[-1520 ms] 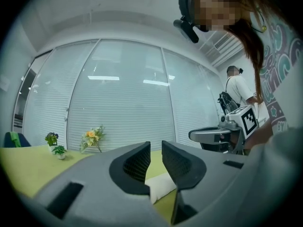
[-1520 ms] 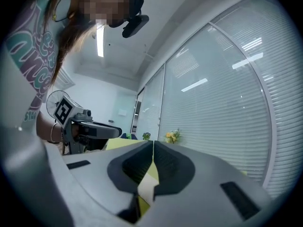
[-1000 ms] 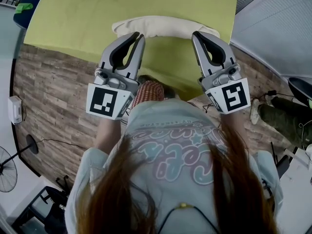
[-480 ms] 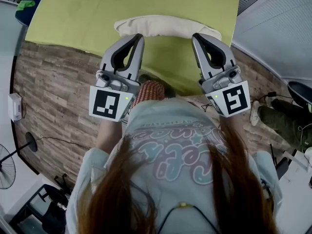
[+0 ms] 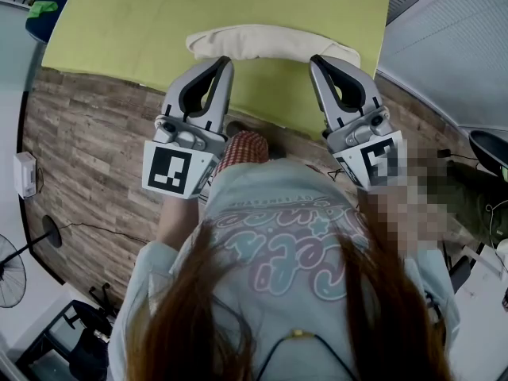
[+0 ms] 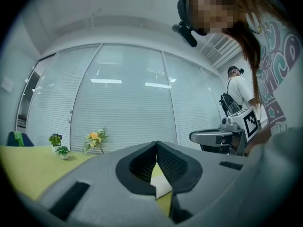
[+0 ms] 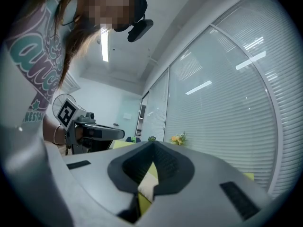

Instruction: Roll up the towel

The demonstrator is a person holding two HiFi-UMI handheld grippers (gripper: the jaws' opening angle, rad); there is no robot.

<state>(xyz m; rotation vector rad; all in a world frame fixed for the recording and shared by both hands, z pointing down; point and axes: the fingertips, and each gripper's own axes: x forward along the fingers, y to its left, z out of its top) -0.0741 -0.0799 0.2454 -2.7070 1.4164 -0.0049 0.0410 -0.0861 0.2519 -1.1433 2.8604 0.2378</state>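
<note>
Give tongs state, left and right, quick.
Left tongs: closed, tips at the towel edge; pinching cloth or not, cannot tell.
Right tongs: closed, same.

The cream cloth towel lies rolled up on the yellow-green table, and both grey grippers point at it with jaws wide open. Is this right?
Not quite: the jaws of the left gripper and the right gripper are shut, tips together, as the two gripper views show. The cream cloth towel does lie rolled up on the yellow-green table, with both grippers pointing at it.

Bright, even indoor light — fisheye warping, dark vignetted corners.
</note>
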